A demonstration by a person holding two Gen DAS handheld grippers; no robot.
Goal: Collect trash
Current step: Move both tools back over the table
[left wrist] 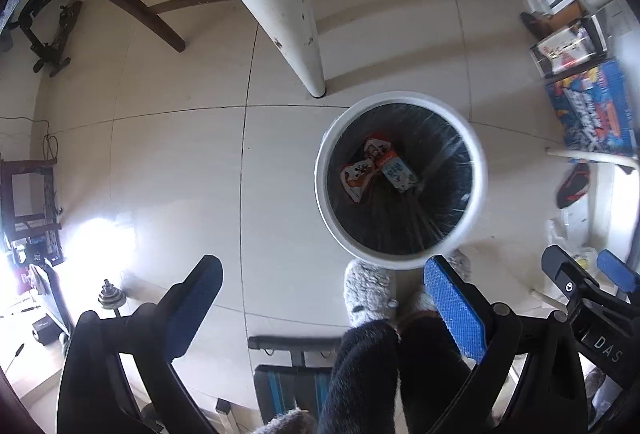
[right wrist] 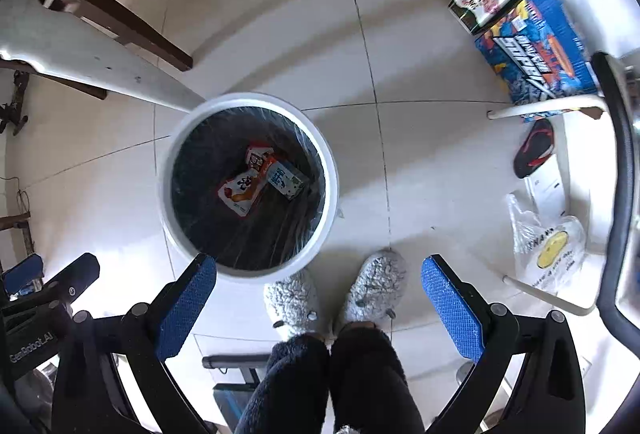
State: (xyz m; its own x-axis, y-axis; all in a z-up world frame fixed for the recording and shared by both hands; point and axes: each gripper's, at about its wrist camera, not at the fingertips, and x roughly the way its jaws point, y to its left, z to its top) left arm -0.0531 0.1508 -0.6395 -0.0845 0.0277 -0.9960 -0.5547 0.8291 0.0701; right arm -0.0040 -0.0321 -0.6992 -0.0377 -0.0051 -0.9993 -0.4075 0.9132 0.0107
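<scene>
Both the left gripper (left wrist: pixel 324 308) and right gripper (right wrist: pixel 318 308) gape wide, empty, above the bin (right wrist: pixel 167 169) holding wrappers (right wrist: pixel 242 189) at frame centre.

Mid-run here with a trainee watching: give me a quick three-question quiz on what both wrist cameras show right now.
1. True or false: the left gripper holds a wrapper.
2. Multiple choice: the white trash bin is lined with A) a black bag, B) a blue bag, C) nothing.
3. What lies at the bottom of the bin?

Key:
1. False; its fingers stand apart with nothing between them, and so do those of the right gripper.
2. A.
3. Red-and-white snack wrappers and a small blue-and-white carton, side by side.
</scene>
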